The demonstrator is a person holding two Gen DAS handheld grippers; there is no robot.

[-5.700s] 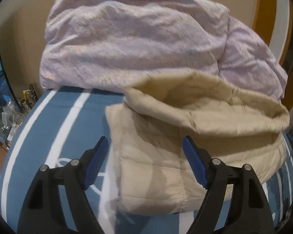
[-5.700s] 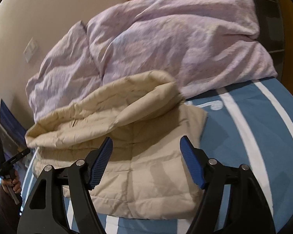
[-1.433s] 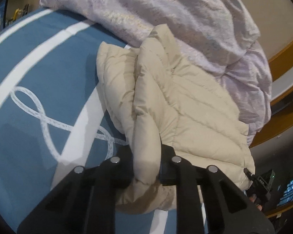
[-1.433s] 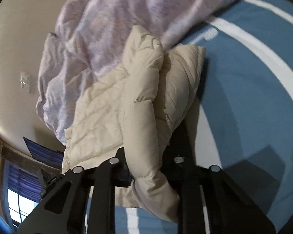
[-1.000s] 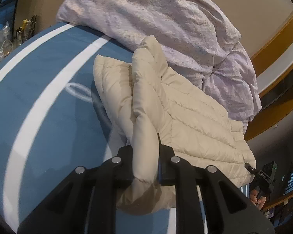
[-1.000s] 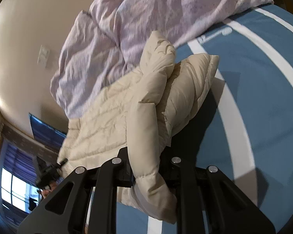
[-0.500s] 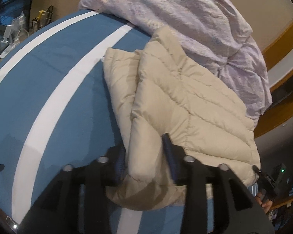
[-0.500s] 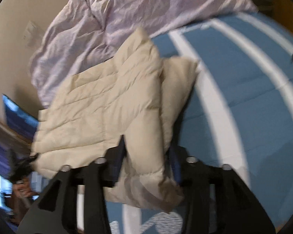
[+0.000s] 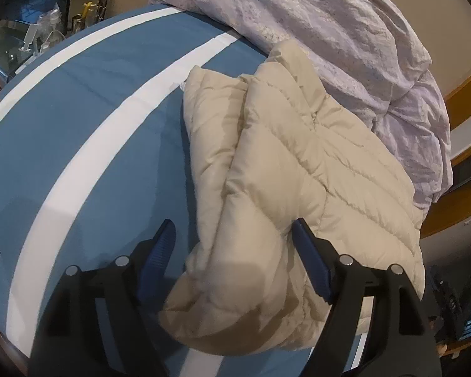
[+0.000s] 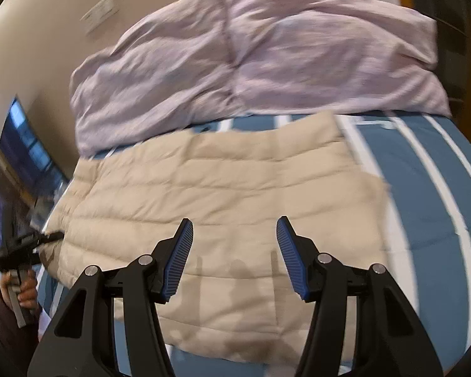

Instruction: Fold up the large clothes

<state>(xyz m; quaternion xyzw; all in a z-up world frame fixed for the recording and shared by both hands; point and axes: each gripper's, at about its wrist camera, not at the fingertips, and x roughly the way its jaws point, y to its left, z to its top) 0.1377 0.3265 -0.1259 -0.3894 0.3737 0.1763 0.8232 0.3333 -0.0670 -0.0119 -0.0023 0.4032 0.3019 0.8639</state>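
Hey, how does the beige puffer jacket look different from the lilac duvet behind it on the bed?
The beige puffer jacket is quilted in straight stitched rows; the lilac duvet is crinkled with no such rows. The jacket lies folded and fairly flat toward the near edge; the duvet is heaped high against the wall. The jacket looks smaller than the duvet. Both rest on the blue, white-striped bedcover.

Blue bedspread (image 9: pixel 88 119) with white stripes, crumpled lilac duvet (image 10: pixel 254 53), beige wall (image 10: pixel 47 15), wall switch plate (image 10: pixel 98 11)

A crumpled pale lilac duvet (image 9: pixel 314 28) is heaped along the far edge of a blue bedspread with white stripes (image 9: pixel 88 132). Small bottles and clutter (image 9: pixel 44 37) stand beyond its far left corner.
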